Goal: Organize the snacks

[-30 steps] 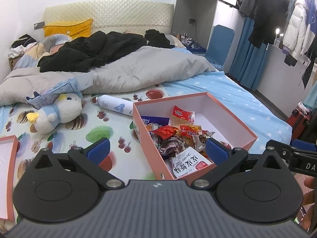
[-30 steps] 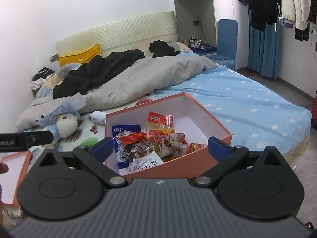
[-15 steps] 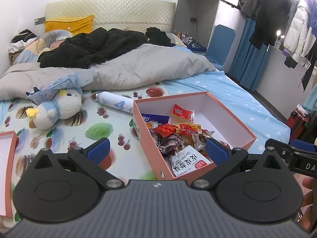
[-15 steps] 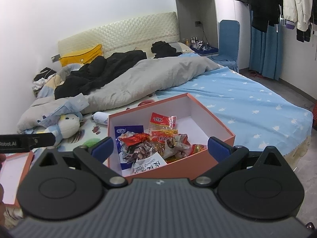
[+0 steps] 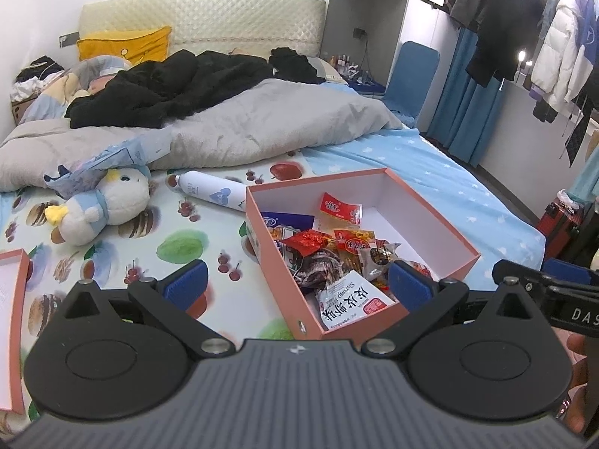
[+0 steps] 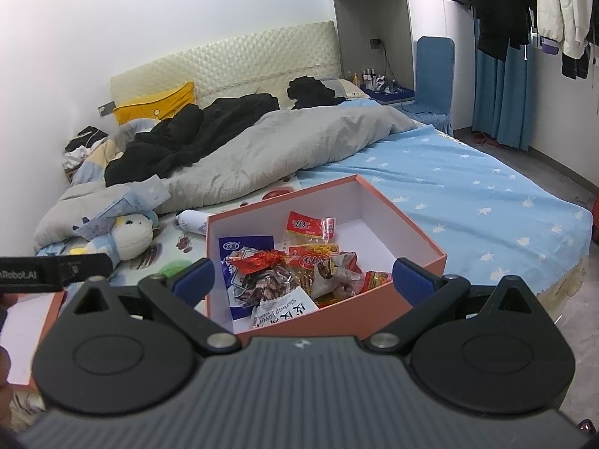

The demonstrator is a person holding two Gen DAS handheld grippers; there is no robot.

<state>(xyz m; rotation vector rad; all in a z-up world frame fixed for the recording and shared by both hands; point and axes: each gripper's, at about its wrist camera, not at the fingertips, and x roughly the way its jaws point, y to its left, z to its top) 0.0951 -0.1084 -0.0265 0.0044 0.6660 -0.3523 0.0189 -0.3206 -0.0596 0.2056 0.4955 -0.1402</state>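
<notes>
A salmon-pink open box (image 5: 284, 262) (image 6: 419, 239) rests on the bed near its foot. Inside lies a heap of snack packets: a white shrimp-cracker bag (image 5: 348, 299) (image 6: 280, 310), red and orange packets (image 5: 353, 243) (image 6: 314, 258), a blue bag (image 5: 288, 220) (image 6: 247, 243). My left gripper (image 5: 297, 284) is open and empty, held in front of the box's near left corner. In the right wrist view my right gripper (image 6: 305, 280) is open and empty too, straddling the box's near side. The box's lid (image 5: 13, 288) (image 6: 33, 318) lies at the left.
A plush duck (image 5: 101, 209) (image 6: 127, 235) and a white bottle (image 5: 213, 192) lie on the fruit-print sheet left of the box. A grey duvet (image 5: 262, 127) with black clothes covers the far bed. Hanging coats (image 5: 524, 18), blue curtains and a red suitcase (image 5: 561, 217) stand at right.
Both views have shifted slightly; the box sits a little closer and lower in the left wrist view. Both grippers stay open and empty, and the snacks have not moved.
</notes>
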